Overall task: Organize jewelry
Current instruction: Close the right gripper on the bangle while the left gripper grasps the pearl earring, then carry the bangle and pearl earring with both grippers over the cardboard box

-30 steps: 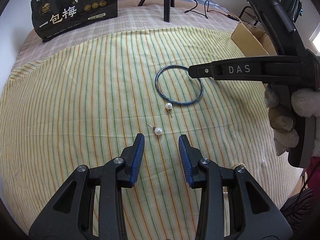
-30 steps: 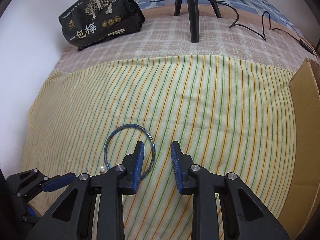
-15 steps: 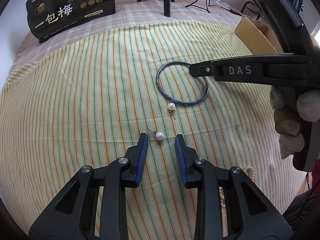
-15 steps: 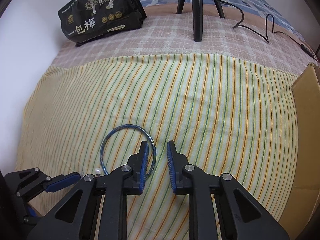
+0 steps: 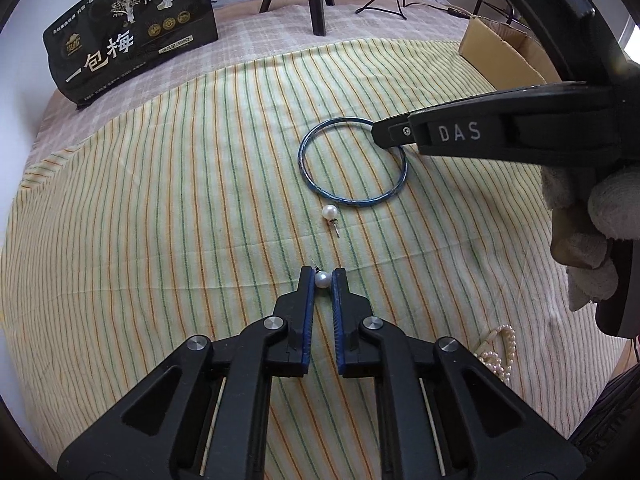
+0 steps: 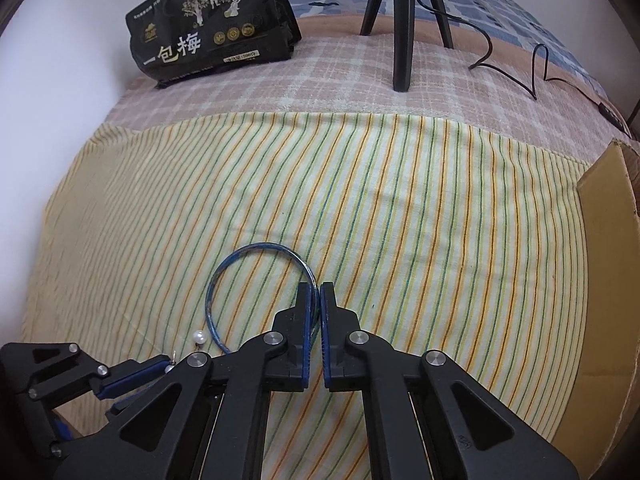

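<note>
On the striped cloth [image 5: 160, 208] my left gripper [image 5: 322, 279] is shut on a pearl stud earring [image 5: 322, 279], pinched between its blue fingertips. A second pearl earring [image 5: 329, 213] lies just beyond it, also seen in the right wrist view [image 6: 199, 337]. A thin blue bangle [image 5: 320, 190] lies flat behind that. My right gripper [image 6: 315, 293] is shut on the bangle [image 6: 224, 276] at its right rim. A pearl necklace [image 5: 498, 350] lies at the lower right.
A black snack bag [image 5: 128, 32] stands at the far left. A black tripod [image 6: 402, 20] and a cable [image 6: 520, 68] are at the back. A cardboard box [image 6: 608, 272] borders the cloth on the right.
Both grippers have closed. The left one moved forward and closed on the near pearl earring; the right one closed on the bangle's rim.
</note>
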A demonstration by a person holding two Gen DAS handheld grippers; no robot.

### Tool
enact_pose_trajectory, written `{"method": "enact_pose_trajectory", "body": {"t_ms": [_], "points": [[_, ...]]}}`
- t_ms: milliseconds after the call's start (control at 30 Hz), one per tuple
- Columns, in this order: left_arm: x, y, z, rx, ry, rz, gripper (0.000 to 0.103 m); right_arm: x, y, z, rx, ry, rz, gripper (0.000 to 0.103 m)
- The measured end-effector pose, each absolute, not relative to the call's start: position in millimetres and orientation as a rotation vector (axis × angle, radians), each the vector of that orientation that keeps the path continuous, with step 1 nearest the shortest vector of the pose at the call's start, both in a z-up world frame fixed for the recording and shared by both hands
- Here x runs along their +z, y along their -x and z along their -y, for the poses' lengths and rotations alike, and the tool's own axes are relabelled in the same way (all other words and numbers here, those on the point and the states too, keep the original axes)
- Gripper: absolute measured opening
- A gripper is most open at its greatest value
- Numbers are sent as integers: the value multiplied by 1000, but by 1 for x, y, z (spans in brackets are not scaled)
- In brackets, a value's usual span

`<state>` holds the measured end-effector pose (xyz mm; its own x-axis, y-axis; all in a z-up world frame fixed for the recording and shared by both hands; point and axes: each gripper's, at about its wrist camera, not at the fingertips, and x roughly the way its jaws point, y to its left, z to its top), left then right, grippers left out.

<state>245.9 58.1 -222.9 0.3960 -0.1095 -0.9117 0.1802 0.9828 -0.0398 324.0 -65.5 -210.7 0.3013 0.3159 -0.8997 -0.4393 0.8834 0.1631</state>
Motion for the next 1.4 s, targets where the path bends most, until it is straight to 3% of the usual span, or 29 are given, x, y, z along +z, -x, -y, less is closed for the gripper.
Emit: {"method": "enact_pose_trajectory", "body": {"t_ms": [733, 1400], "points": [[-160, -220, -81, -140, 70, -1015, 6, -143, -291, 79, 570, 47, -1031, 2], [-104, -199, 22, -337, 73, -890, 6, -77, -267, 192, 448, -5, -882, 2]]}}
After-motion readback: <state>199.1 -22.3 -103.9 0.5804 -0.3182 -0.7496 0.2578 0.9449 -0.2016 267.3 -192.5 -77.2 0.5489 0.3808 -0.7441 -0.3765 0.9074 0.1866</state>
